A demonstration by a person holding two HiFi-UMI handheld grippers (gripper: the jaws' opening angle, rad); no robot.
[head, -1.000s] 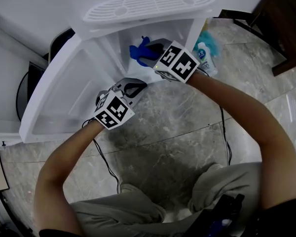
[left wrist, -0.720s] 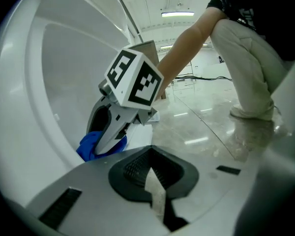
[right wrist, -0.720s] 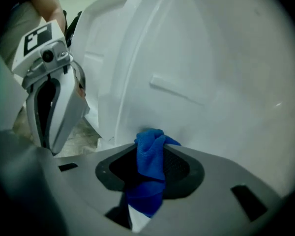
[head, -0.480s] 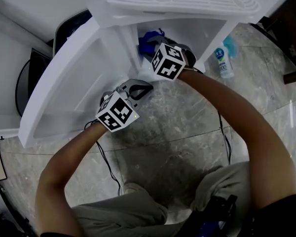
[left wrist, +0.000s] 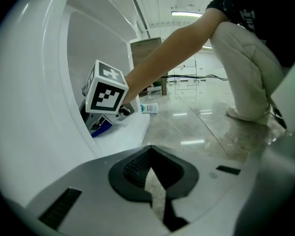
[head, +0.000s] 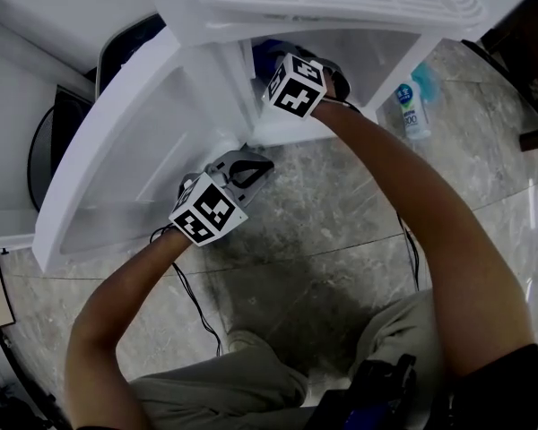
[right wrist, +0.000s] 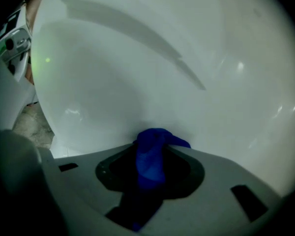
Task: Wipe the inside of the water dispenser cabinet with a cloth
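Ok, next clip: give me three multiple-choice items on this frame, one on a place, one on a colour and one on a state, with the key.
1. Where is the right hand-held gripper?
A) out in the open room
B) inside the cabinet
C) on top of it

2. What colour is the cloth?
A) blue
B) yellow
C) red

3. How is the left hand-held gripper?
A) wide open
B) shut on the cloth
C) shut with nothing in it

Key: 1 B, white cabinet walls fill its own view. 2 A, a blue wad sits clamped between the right jaws. 3 C, its jaws meet with nothing between them.
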